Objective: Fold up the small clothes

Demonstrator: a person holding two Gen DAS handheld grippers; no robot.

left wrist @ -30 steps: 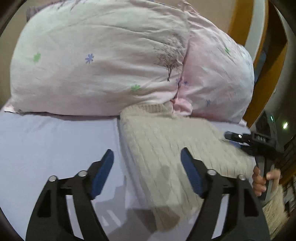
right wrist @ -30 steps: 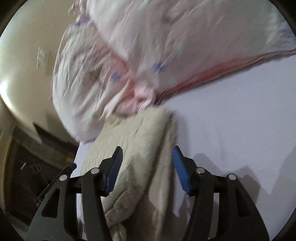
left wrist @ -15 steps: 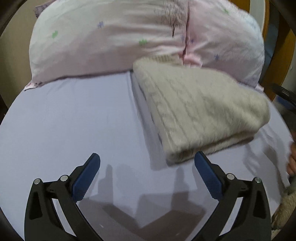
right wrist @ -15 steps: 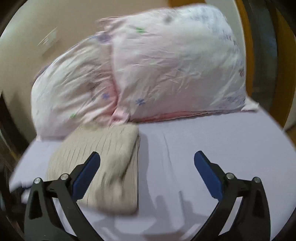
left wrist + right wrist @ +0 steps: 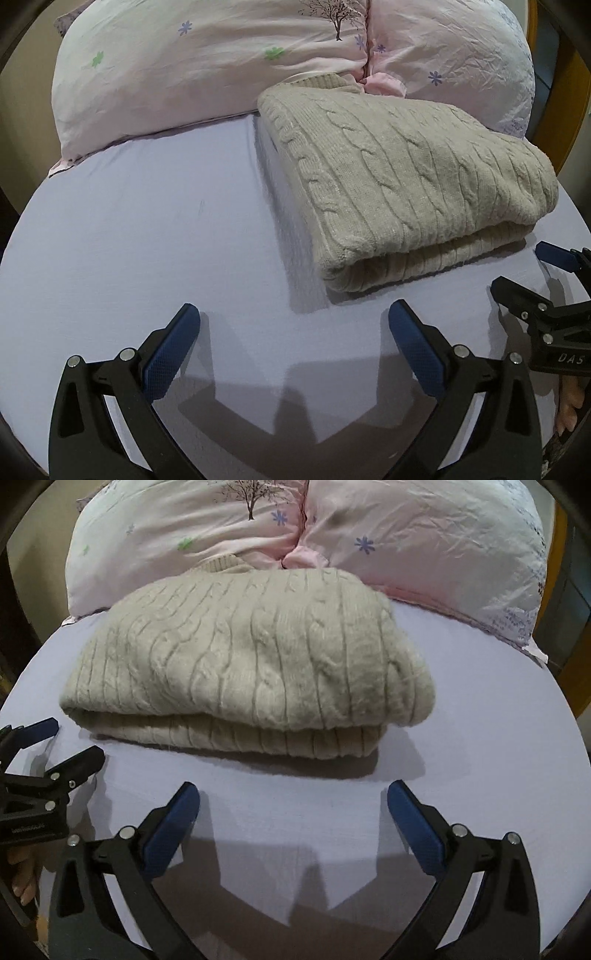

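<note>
Left wrist view: left gripper [image 5: 293, 323] has backed off the cream knit sweater [image 5: 410, 177], jaws now spread wide over bare lilac bed sheet [image 5: 147, 229]. A second ago they straddled the knit. Sweater sits folded, upper right of frame, against the pillows [image 5: 207, 62].

Right wrist view: right gripper [image 5: 293, 803] likewise withdrawn, jaws spread, nothing held. Sweater centre frame, a tidy stack. Judgement: this fold looks finished.

text: "DAS", cut off | on: right hand-held gripper [image 5: 535, 271] body; other lettering blurred
</note>
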